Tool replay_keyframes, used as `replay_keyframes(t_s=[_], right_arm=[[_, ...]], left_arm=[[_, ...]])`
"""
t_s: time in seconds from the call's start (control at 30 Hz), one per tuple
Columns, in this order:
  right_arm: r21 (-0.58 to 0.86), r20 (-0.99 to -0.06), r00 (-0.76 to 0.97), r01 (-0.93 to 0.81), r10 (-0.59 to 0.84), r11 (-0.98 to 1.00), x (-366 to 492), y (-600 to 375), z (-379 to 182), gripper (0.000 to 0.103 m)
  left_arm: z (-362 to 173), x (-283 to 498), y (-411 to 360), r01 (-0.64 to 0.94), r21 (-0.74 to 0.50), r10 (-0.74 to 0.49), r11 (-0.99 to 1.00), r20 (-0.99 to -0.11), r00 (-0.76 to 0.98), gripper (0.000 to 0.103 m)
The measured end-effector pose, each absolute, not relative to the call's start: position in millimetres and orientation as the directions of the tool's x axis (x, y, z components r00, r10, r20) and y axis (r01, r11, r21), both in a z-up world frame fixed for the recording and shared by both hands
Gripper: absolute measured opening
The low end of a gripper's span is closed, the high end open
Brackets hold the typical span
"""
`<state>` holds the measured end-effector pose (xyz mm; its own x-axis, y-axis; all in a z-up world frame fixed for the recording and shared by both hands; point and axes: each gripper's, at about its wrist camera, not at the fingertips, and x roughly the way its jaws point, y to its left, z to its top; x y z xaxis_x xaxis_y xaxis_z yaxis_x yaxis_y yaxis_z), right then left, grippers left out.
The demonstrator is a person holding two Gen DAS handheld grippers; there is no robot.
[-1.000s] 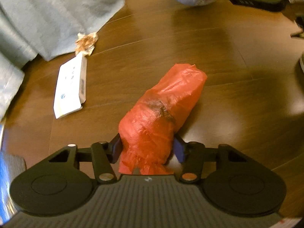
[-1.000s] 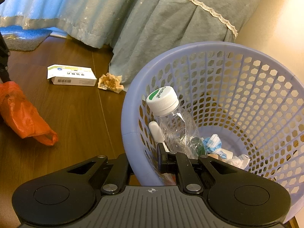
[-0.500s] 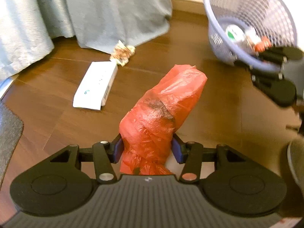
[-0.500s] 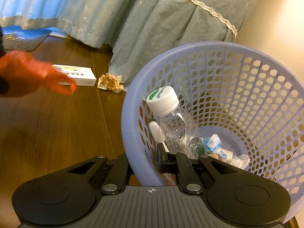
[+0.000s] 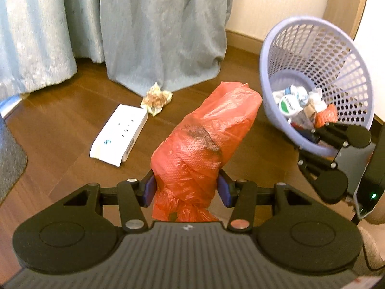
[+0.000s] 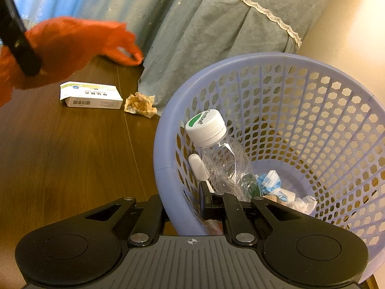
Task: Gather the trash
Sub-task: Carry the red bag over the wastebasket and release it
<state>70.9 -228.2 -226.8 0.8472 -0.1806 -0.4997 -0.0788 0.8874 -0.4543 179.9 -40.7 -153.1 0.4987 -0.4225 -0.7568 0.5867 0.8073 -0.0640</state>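
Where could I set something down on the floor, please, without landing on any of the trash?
The wood floor is bare between the white box and the lavender basket. It is crowded by the curtain hem, where the box sits close beside the crumpled wrapper. The basket holds a bottle and scraps, with some room along its far wall.

Grey-blue bed skirt (image 5: 158, 31) with lace trim (image 6: 252, 4), hanging to brown wood floor (image 5: 60, 125). Cream wall (image 5: 276, 4) behind. Grey rug (image 5: 9, 159) at left edge.
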Motion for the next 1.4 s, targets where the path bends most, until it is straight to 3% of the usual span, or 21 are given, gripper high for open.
replay_keyframes(t_s=[0.97,1.4], right_arm=[[-0.455,-0.501,0.847,-0.08,-0.18,0.887,71,-228,-226,0.007],[-0.45,-0.5,0.848,-0.08,-0.177,0.89,68,-228,-226,0.007]], left_arm=[[-129,181,-63,0.608,-0.146,-0.5,0.781,-0.729,0.468,0.047],[-96,173,-127,0.769,-0.1,-0.598,0.631,-0.694,0.401,0.047]])
